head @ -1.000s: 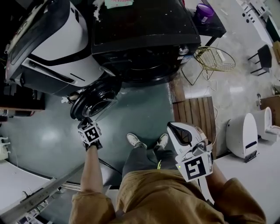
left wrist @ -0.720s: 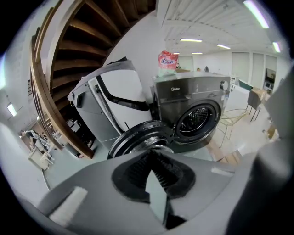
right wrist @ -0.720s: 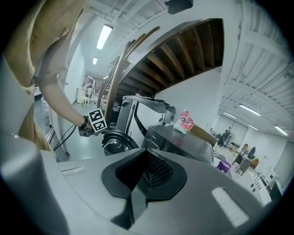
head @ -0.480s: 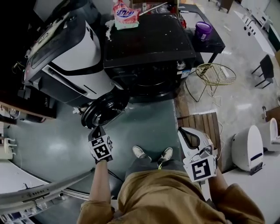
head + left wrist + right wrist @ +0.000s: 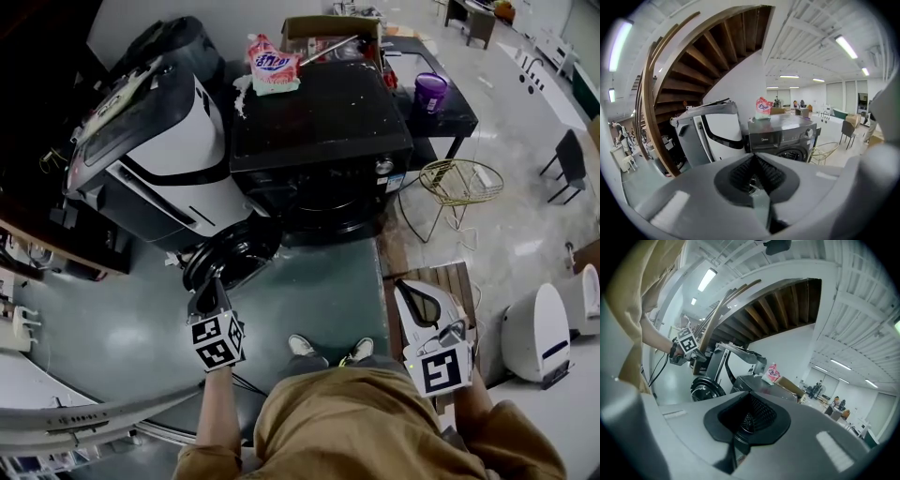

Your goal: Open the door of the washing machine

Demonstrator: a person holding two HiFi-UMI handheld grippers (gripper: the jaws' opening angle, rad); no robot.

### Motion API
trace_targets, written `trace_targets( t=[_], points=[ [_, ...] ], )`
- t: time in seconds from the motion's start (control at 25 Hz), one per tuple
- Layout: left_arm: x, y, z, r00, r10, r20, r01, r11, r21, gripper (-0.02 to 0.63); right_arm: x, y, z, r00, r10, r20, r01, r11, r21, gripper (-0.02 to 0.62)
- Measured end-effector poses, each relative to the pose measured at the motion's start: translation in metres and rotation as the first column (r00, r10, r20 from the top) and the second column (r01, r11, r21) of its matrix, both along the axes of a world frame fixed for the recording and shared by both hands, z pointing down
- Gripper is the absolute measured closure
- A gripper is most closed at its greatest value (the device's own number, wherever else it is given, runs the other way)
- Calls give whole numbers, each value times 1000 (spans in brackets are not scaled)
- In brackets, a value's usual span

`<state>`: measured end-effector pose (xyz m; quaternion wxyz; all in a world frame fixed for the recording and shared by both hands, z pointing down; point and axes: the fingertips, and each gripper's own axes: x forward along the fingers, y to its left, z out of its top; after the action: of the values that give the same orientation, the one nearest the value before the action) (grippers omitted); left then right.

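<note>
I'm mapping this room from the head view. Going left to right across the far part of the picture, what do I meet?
White-and-black machine → black washing machine → gold wire chair → black chair.

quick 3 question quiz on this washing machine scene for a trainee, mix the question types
1. True or false: the door of the washing machine stands open.
2. What lies on top of the washing machine? A) a pink bag B) a purple tub C) a wire chair
3. Fill in: the jaws of the left gripper are ____.

Key: 1 true, it is swung out to the side. 2 A, the pink bag lies at the back edge. 3 shut, with nothing between them.
</note>
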<state>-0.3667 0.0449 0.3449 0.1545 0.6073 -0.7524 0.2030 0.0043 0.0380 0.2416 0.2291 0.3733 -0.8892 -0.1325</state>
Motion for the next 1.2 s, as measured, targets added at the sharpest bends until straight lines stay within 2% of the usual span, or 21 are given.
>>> trace_targets(
  t=[0.32,0.48,0.96,1.2],
  points=[
    [18,12,-51,1000,16,-24,-14,995,99,546,11,-4,-16,1000,9,11,-9,999,44,592],
    [24,21,-72,1000,18,-10,-17,991,134,546,18,-9,-22,1000,22,16,-23,998,56,592],
    [39,37,-105,1000,28,-11,-25,985,173,546,35,-21,-37,999,44,4,-44,996,75,592],
    [37,31,-130,998,61,-2,-59,972,226,546,32,-29,-48,996,84,3,-84,992,90,592]
  ],
)
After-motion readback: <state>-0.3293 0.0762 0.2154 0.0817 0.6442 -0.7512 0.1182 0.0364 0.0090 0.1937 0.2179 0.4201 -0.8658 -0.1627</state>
